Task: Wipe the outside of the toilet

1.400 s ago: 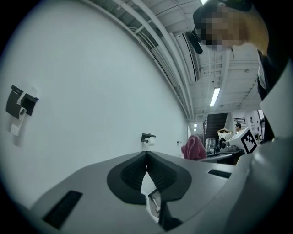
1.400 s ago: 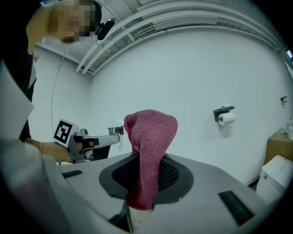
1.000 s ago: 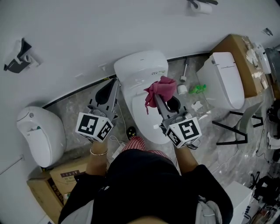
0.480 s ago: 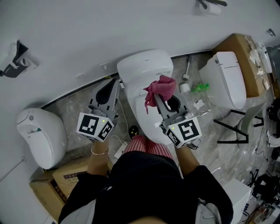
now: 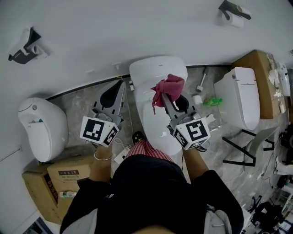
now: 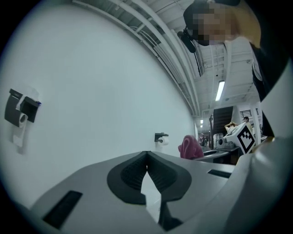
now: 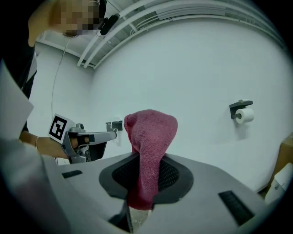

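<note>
A white toilet (image 5: pixel 155 75) is seen against the wall, on a grey marbled floor (image 5: pixel 78 107), directly in front of the person. The right hand-held gripper (image 5: pixel 165 99) is held over the right side of the toilet, and a pink cloth (image 5: pixel 169 86) is clamped between its jaws. In the right gripper view the cloth (image 7: pixel 150 137) is pinched between the dark pads and stands up above the right hand-held gripper (image 7: pixel 147 157) in a rounded bunch. Whether the cloth touches the toilet cannot be told from the head view.

The left hand-held gripper (image 5: pixel 120 87) is held just to the left of the toilet, above the floor. In its own view the left hand-held gripper (image 6: pixel 146 154) is closed with the jaw tips touching, and nothing is held between them.

A second white toilet (image 5: pixel 41 135) is seen at the left beside cardboard boxes (image 5: pixel 59 180), and a third one (image 5: pixel 240 93) at the right. A paper roll holder (image 5: pixel 233 11) is mounted on the wall to the right, and another holder (image 5: pixel 23 48) to the left.
</note>
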{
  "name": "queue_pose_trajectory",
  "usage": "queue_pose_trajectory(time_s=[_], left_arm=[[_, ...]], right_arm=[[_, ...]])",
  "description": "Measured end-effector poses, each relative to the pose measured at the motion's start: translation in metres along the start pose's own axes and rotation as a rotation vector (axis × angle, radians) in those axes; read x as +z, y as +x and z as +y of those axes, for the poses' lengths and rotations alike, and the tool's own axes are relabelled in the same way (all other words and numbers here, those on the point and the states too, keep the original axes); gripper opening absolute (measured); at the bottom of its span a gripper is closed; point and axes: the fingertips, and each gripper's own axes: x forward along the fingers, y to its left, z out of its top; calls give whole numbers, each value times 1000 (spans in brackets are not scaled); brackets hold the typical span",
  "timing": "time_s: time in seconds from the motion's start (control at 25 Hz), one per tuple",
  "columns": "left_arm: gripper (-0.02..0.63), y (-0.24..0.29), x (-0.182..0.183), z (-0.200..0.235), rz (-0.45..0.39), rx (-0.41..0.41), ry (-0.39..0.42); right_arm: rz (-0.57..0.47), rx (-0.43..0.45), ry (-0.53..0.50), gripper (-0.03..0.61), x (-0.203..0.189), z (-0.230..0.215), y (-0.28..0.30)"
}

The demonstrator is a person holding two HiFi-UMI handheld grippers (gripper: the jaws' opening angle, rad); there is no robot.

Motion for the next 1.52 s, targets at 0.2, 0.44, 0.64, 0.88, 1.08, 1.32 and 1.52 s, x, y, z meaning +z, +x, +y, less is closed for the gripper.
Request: queue_pose_trajectory(time_s=[0.2,0.44,0.64,0.88,1.08,1.32,1.52], left_arm=[[5,1,3,-12,-10,41,11],[5,6,6,-31,-12,75,38],[5,9,12,-39,-33,76,45],[3,29,10,-24,-38,18,56],[3,51,8,4,-31,-23,83],[3,74,4,49,-33,-31,76],[3,82,-15,81,-4,-26,71]], right_arm=[[5,56,-2,87,-1,-8,-2],[26,101,-6,87,-6,-20,-9],[59,103,-20,87,-12,-32,-7],[102,95,-20,86,-19,-35,25],[161,81,-26,86,-33,-37,67],[240,54,-24,86,-58,-43,120],[307,42,0,86,-82,-46,159]])
